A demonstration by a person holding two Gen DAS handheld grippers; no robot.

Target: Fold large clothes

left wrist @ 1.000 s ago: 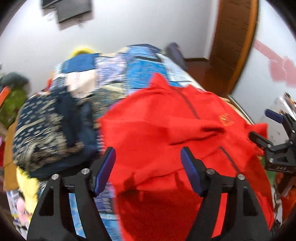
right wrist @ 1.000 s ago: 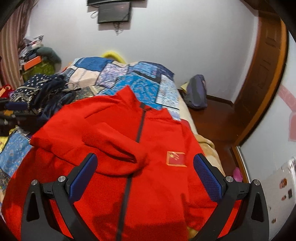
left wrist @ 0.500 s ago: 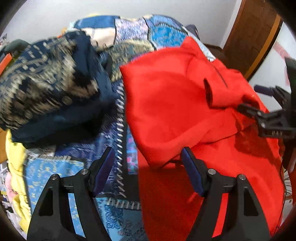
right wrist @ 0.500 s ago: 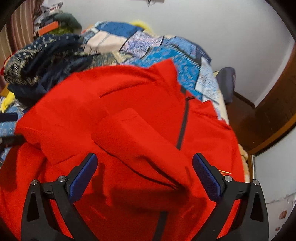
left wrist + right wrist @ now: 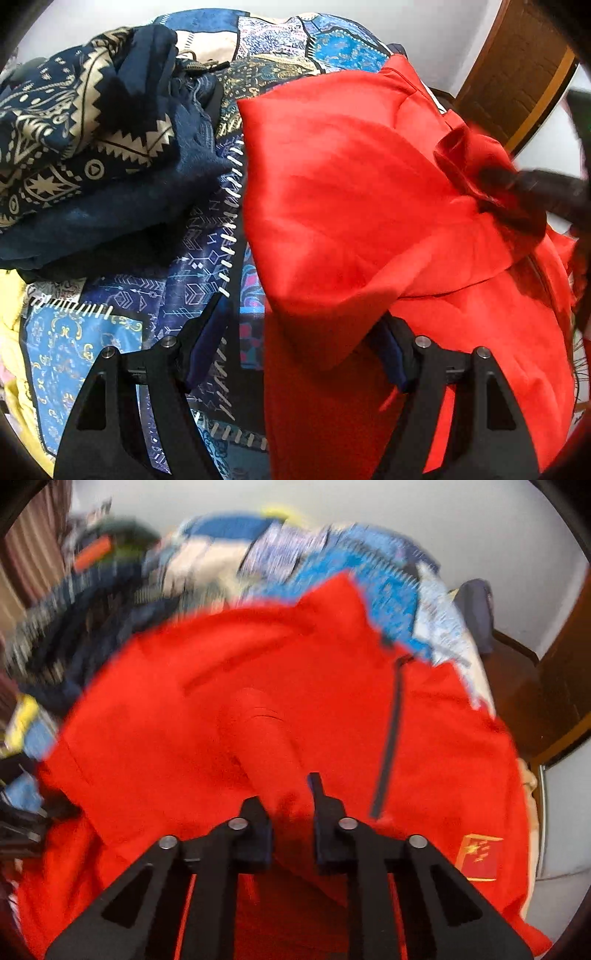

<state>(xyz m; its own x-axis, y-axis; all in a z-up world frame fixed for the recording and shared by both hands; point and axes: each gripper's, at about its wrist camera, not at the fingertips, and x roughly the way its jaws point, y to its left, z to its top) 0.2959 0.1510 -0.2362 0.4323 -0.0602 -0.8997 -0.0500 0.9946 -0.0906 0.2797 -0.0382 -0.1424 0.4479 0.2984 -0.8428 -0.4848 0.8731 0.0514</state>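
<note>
Right tongs [image 5: 291,812] pinch the folded sleeve cuff [image 5: 266,746] mid-chest on the red jacket [image 5: 221,686], spread along the bed's right edge; left tongs [image 5: 295,347] gape at its shoulder fold. Thin bite: a tug could slip, and the sleeve flops back.

A bright red zip-front jacket [image 5: 332,686] with a dark zipper and a small flag patch on its chest lies front-up across the bed, its collar toward the far wall and one sleeve [image 5: 266,746] folded across its front in a rumpled ridge.
</note>
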